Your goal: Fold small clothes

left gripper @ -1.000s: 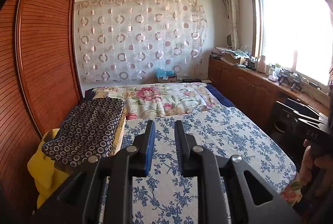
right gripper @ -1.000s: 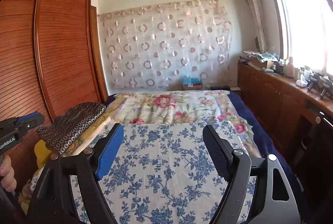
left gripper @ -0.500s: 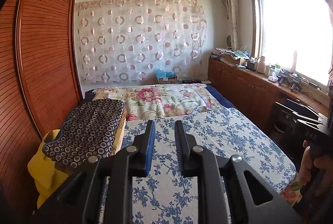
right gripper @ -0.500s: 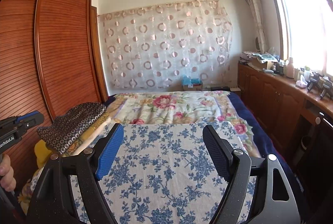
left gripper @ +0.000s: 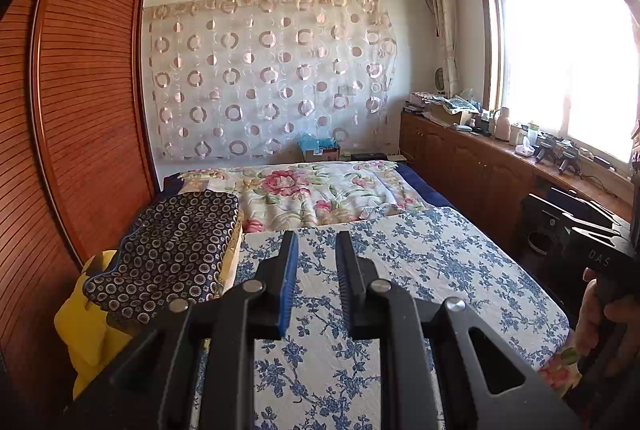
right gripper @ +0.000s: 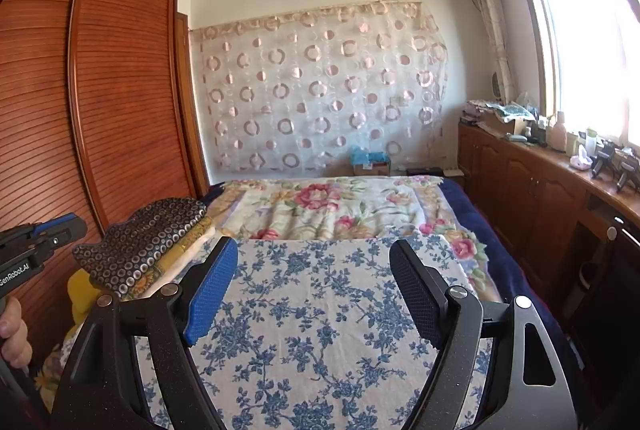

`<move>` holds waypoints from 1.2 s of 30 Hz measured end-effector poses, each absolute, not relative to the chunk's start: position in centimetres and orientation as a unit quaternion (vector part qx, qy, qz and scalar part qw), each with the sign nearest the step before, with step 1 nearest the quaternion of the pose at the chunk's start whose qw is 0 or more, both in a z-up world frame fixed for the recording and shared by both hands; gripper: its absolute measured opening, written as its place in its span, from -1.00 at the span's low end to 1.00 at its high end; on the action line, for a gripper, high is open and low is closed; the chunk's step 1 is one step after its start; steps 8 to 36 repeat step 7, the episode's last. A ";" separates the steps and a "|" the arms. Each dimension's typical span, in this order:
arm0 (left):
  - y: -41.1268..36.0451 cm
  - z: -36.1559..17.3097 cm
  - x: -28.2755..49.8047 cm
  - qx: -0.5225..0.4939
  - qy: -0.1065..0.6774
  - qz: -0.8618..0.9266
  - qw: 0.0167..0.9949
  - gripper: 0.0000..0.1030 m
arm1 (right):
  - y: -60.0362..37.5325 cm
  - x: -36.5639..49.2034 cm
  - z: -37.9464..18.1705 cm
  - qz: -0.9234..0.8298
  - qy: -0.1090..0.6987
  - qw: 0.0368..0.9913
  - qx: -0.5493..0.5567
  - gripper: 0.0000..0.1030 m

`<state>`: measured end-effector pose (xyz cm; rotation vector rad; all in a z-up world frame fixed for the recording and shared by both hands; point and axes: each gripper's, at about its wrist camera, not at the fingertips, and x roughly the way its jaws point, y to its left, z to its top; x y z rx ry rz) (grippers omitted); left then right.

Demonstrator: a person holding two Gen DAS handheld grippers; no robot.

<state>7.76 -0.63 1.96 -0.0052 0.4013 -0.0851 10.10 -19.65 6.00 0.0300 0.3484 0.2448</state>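
- The left tongs (left gripper: pixel 314 250) hover over the bed's blue-flowered quilt (left gripper: pixel 400 270), fingers narrowly parted with nothing between them.
- The right tongs (right gripper: pixel 316 282) gape wide and hold nothing either.
- A folded stack, the dark circle-print cloth (left gripper: pixel 172 246) on top, sits at the bed's left edge by the wardrobe (left gripper: pixel 80 110).
- No loose garment lies on the quilt, which fits either folding finished or a piece yet to be fetched.
- A small box (left gripper: pixel 320 152) stands beyond the bed; I can't make out its contents.
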 end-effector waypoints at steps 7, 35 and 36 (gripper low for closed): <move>-0.7 2.0 7.7 -0.003 0.199 -0.043 0.979 -0.67 | -19.6 10.1 5.9 0.120 0.173 0.977 0.015 0.56; -0.7 2.0 7.7 -0.003 0.199 -0.043 0.979 -0.67 | -19.6 10.1 5.9 0.120 0.173 0.977 0.015 0.56; -0.7 2.0 7.7 -0.003 0.199 -0.043 0.979 -0.67 | -19.6 10.1 5.9 0.120 0.173 0.977 0.015 0.56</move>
